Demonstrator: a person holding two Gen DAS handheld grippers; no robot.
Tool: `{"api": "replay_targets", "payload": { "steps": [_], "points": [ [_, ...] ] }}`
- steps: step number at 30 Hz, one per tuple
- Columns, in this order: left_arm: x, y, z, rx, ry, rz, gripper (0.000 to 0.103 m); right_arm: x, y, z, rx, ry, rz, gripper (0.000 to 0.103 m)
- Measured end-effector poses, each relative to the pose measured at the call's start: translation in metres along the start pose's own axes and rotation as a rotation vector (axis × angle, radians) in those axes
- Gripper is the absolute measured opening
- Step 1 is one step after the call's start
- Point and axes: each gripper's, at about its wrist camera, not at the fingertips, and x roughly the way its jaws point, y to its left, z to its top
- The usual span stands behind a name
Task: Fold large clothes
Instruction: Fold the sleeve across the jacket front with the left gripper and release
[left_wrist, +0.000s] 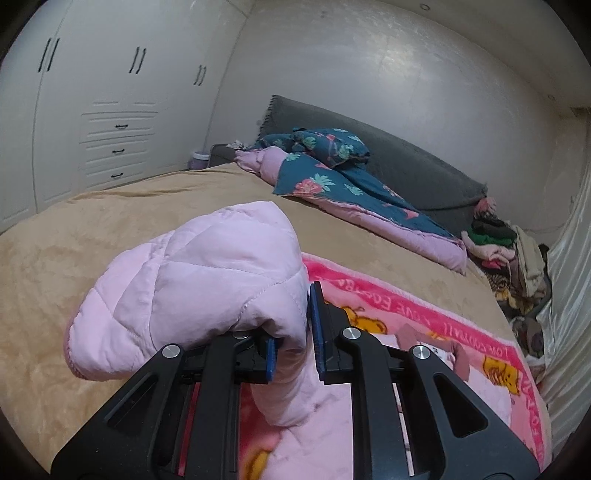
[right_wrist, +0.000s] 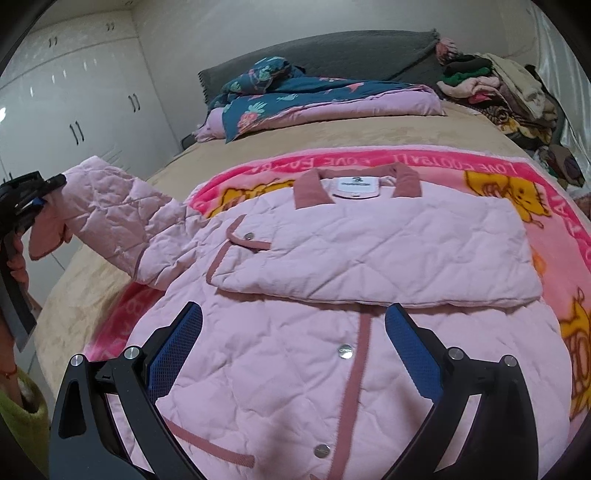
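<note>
Two grippers work the quilted pink jacket (right_wrist: 332, 350) lying on the fleecy pink blanket (right_wrist: 517, 184). The right gripper (right_wrist: 293, 354) hangs spread apart, empty, above its front. The left gripper (left_wrist: 291, 347) clamps the puffy sleeve (left_wrist: 192, 288), lifted off the bed; slick padding may slip free and unfold.

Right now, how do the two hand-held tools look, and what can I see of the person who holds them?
Both the left tool and the right tool have matte black angular linkage arms with triangular cut-outs and round silver pivot bolts. The finger pads are blue with a fine mesh texture. No cables are visible. Of the person, only a blurred bit of skin with a thin red cord shows.
</note>
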Motion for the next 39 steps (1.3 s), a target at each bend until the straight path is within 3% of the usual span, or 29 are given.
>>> {"api": "replay_targets", "payload": {
  "steps": [7,11,20,27,33,35,36,37,39],
  "points": [
    [-0.004,-0.065,-0.011,0.112,-0.005,-0.046,0.008,-0.024,-0.036,-0.006,0.062,-0.028,-0.036,0.099],
    [0.002,-0.116,-0.028,0.232,-0.001,-0.087,0.008,-0.036,-0.061,-0.013,0.082,-0.040,-0.078,0.099],
    [0.033,-0.228,-0.112,0.537,0.104,-0.206,0.007,-0.058,-0.126,-0.028,0.183,-0.054,-0.132,0.099],
    [0.049,-0.266,-0.187,0.743,0.210,-0.250,0.006,-0.073,-0.170,-0.039,0.273,-0.069,-0.172,0.099],
    [0.055,-0.284,-0.245,1.024,0.245,-0.260,0.007,-0.076,-0.197,-0.047,0.331,-0.068,-0.189,0.099],
    [0.058,-0.282,-0.254,1.039,0.267,-0.266,0.008,-0.074,-0.202,-0.047,0.345,-0.064,-0.189,0.099],
    [0.058,-0.281,-0.258,1.033,0.279,-0.275,0.013,-0.074,-0.204,-0.048,0.351,-0.063,-0.191,0.099],
    [0.057,-0.278,-0.261,1.019,0.290,-0.296,0.026,-0.073,-0.206,-0.048,0.355,-0.062,-0.191,0.099],
    [0.054,-0.276,-0.269,0.998,0.297,-0.321,0.035,-0.072,-0.208,-0.049,0.360,-0.059,-0.191,0.099]
  ]
}}
